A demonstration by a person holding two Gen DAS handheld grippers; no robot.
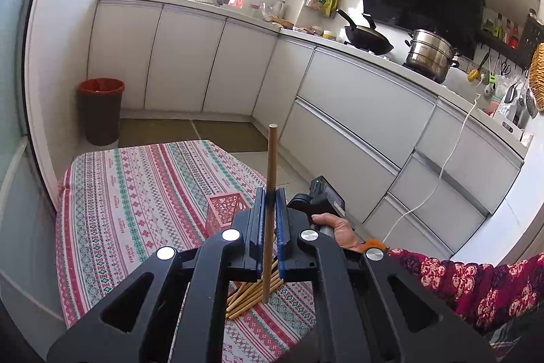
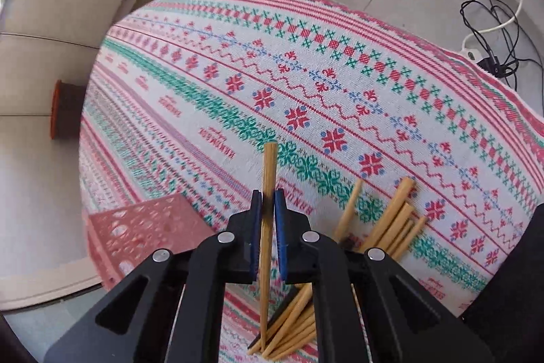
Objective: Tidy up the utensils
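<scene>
- Left hand-held gripper [image 1: 271, 193]: blue pads pinched onto one round, light-wood chopstick [image 1: 271, 179], held upright and clear of the cloth. Prob. so it can drop end-first into the holder.
- Right hand-held gripper [image 2: 268, 196]: jaws narrowed right down on another light-wood chopstick [image 2: 267, 247], pointing steeply down over the pile. Top end sticks out past the pads, lower end hangs just above the pile; looks like a fresh pick.
- Person's hand [image 1: 335, 227] w/ a red floral sleeve grips the right tool's handle, just beyond the left pads.
- Loose heap of matching wooden chopsticks [image 2: 396, 223] lies on the tabletop [image 2: 210, 33] (red/green patterned woven cloth), right below both tools. Fanned and crossing, i.e. not sorted yet.
- Count: 2 chopsticks held, 1 per gripper. The heap shows approx 6–7 ends; exact no. can't tell, gripper bodies cover the middle.
- 1 pink perforated plastic basket [image 1: 224, 210] stands on the cloth, near the heap, to its left; likely the target holder. Contents not visible.
- 1 red-rimmed dark bin [image 1: 100, 111] on the floor, well apart from the tabletop.
</scene>
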